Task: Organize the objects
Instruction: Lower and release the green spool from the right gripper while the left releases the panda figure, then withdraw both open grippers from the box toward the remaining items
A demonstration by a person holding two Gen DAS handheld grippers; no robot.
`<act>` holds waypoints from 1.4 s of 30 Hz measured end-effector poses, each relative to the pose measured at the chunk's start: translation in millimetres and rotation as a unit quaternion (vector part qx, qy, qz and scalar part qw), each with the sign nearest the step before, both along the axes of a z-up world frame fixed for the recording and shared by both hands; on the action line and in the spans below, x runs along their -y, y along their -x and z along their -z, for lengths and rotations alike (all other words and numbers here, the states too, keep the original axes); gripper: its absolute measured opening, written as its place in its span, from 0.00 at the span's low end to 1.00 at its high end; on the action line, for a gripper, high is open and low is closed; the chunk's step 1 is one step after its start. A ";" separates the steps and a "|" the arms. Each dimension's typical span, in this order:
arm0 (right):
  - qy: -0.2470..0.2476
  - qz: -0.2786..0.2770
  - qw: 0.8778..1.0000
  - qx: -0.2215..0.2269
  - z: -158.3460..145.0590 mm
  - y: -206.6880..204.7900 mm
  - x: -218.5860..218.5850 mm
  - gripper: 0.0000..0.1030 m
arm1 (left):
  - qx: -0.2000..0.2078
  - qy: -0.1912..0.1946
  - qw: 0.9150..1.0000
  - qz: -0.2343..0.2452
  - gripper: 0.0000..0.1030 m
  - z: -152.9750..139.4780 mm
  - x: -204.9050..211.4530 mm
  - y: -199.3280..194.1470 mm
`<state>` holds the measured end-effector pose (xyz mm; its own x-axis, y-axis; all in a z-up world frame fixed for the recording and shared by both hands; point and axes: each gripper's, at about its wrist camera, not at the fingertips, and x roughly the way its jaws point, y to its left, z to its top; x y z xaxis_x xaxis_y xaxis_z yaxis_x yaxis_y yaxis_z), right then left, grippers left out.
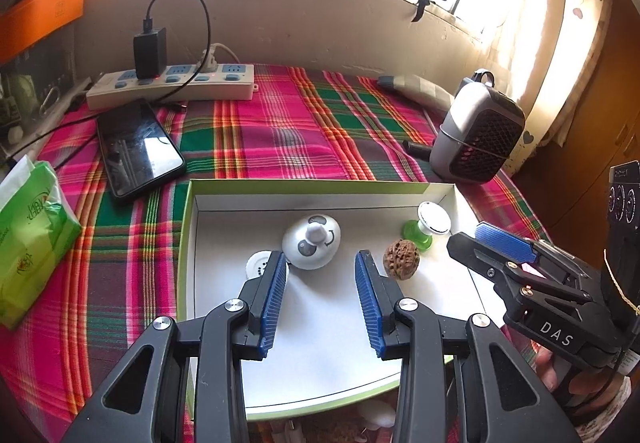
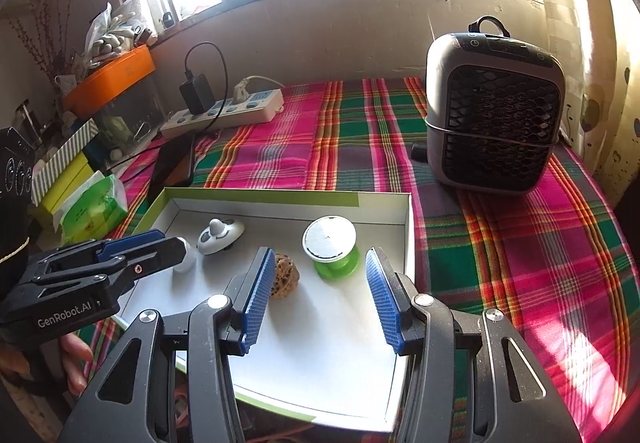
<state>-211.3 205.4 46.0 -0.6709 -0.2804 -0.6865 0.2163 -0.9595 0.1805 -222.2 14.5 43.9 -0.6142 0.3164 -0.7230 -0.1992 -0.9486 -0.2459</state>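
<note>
**A:** Status on your grippers?

**B:** Your left gripper [image 1: 321, 263] is spread, nothing between the blue pads [image 1: 370, 303]. It hangs over the near half of the white box lid [image 1: 320, 187], pointing down at the floor of it. Your right gripper [image 2: 316, 267] is spread too, jaws empty, over the same tray from the right side.

**A:** Where are the objects?

**B:** All four sit inside the tray. The walnut [image 1: 401, 257] sits just beyond your left gripper's right finger; in the right wrist view it's partly hidden behind your right gripper's left finger. The green spool [image 2: 331, 252] with the white top is beside the walnut, near the tray's right wall, and shows in the gap beyond your right fingertips. The white dome knob [image 1: 311, 245] with grey patches lies mid-tray. A small white round piece [image 1: 260, 263] lies left of it, half hidden behind your left gripper's left finger. Can't tell what it is.

**A:** Around the tray?

**B:** Plaid cloth [image 1: 280, 131] underneath. Phone [image 1: 138, 147] off the tray's far left corner, power strip [image 1: 172, 83] with a black charger behind it, green tissue pack [image 1: 36, 235] at the left. Grey fan heater [image 2: 494, 111] stands beyond the tray's right corner, well apart.
</note>
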 end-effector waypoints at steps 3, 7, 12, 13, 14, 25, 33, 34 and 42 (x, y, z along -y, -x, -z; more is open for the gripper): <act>0.001 0.001 1.000 0.000 0.3 -6.2 0.3 0.48 | -0.002 -0.001 1.000 -0.003 0.33 -1.1 2.9 -7.0; 0.003 0.004 1.000 -0.003 -0.5 -16.3 -0.9 0.48 | -0.007 -0.004 1.000 -0.007 0.33 -2.8 7.4 -17.6; -0.002 0.007 1.000 -0.008 -2.0 -29.5 -2.6 0.48 | -0.013 -0.003 1.000 -0.016 0.33 -3.5 13.3 -31.0; -0.002 0.008 1.000 -0.009 -2.2 -32.1 -2.9 0.48 | -0.015 -0.002 1.000 -0.018 0.33 -4.0 14.5 -34.3; -0.002 0.009 1.000 -0.009 -2.3 -34.6 -3.0 0.48 | -0.017 -0.001 1.000 -0.019 0.33 -4.5 15.6 -37.6; -0.006 0.011 1.000 -0.017 -1.2 -66.8 -4.3 0.48 | -0.018 -0.009 0.999 -0.039 0.33 0.9 39.0 -71.8; 0.002 0.017 1.000 -0.015 3.8 -83.7 -6.1 0.48 | -0.010 -0.015 0.999 -0.043 0.33 9.5 48.7 -93.2; 0.002 0.017 1.000 -0.014 4.3 -85.3 -6.4 0.48 | -0.008 -0.016 0.999 -0.044 0.33 10.7 50.1 -94.5; 0.001 0.024 1.000 -0.009 11.4 -100.3 -12.8 0.48 | 0.006 -0.015 0.999 -0.031 0.33 22.5 49.5 -107.0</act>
